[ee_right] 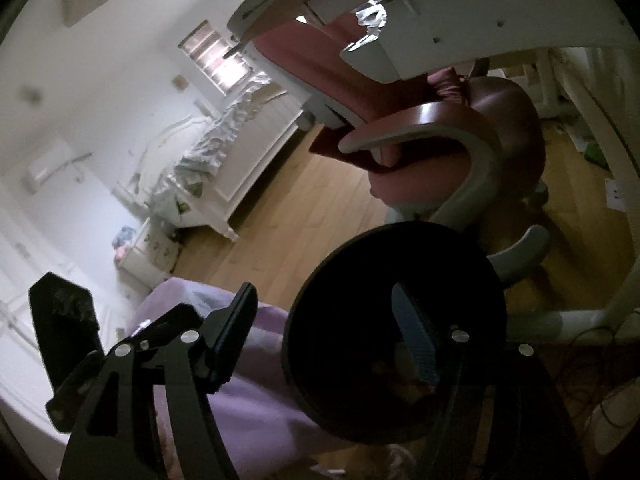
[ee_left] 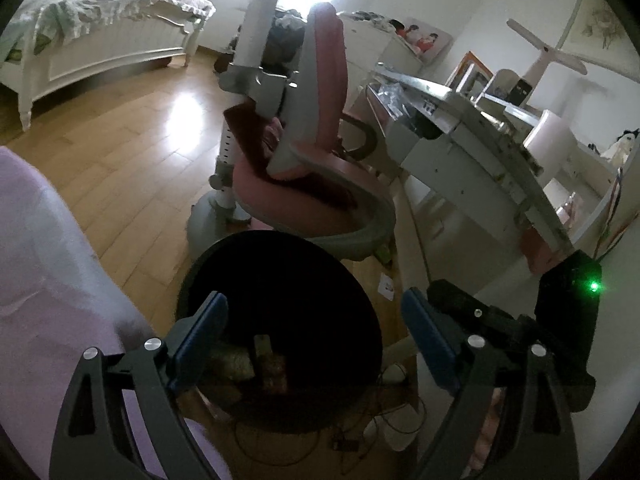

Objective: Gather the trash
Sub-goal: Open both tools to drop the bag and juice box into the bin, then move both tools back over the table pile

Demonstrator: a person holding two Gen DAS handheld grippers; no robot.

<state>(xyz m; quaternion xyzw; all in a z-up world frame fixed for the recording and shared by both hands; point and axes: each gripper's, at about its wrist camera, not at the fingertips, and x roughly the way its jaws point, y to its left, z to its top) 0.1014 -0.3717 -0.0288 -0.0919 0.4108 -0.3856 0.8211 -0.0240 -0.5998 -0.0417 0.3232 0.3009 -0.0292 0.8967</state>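
Note:
A round black trash bin [ee_left: 280, 312] stands on the wooden floor with some crumpled trash [ee_left: 264, 364] at its bottom. My left gripper [ee_left: 316, 320] is open and empty, held just above the bin's mouth. The right gripper's black body [ee_left: 568, 304] shows at the right of the left wrist view. In the right wrist view the same bin [ee_right: 360, 300] sits below my right gripper [ee_right: 326, 316], which is open and empty, with one finger over the bin's opening. A small white scrap of paper [ee_left: 387, 287] lies on the floor beside the bin.
A pink and grey desk chair [ee_left: 320, 168] stands just behind the bin. A white desk [ee_left: 472, 136] is to the right, cables [ee_left: 360, 428] lie under it. A purple cloth [ee_left: 52, 280] is at the left. A white bed [ee_left: 104, 44] stands across the floor.

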